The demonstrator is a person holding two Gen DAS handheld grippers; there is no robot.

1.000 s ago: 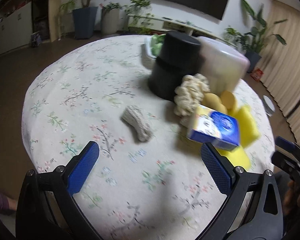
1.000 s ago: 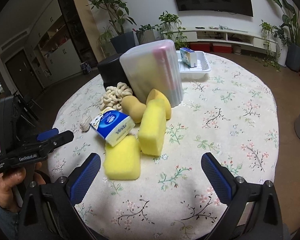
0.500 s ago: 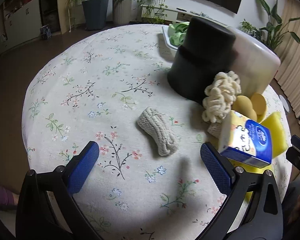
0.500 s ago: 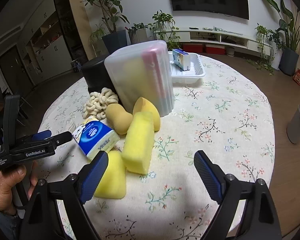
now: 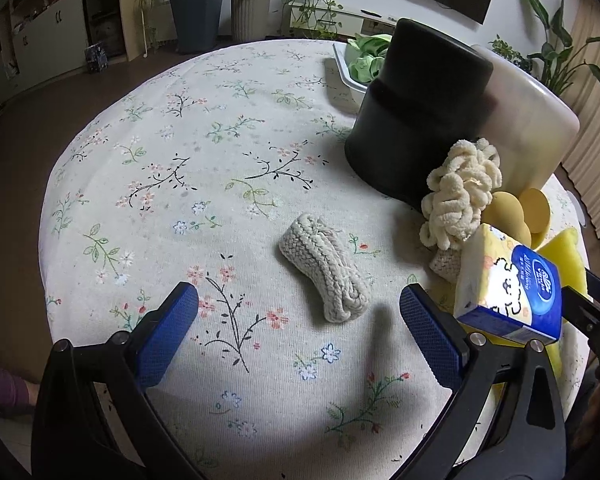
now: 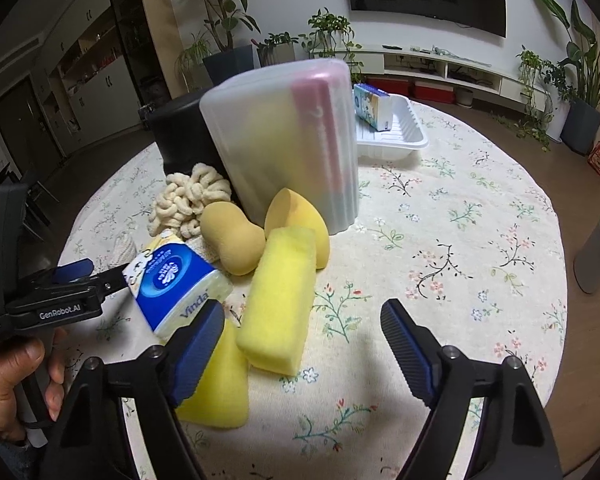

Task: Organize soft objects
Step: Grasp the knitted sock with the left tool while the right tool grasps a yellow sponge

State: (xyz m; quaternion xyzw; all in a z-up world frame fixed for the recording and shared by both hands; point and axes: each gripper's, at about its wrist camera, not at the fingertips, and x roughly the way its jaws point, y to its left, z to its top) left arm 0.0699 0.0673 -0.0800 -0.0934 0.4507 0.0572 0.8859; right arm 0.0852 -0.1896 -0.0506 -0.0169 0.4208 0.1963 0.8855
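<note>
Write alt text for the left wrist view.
The open left gripper hovers over a floral tablecloth, aimed at a grey knitted roll. To the right, a tissue pack, a cream chenille bundle and a black container crowd together.

A grey knitted roll [image 5: 325,273] lies flat, alone at centre. To its right cluster a cream chenille bundle [image 5: 460,192], a tilted blue tissue pack [image 6: 176,282], two tan makeup sponges [image 6: 232,236] and two yellow sponges [image 6: 278,300], touching.
</note>
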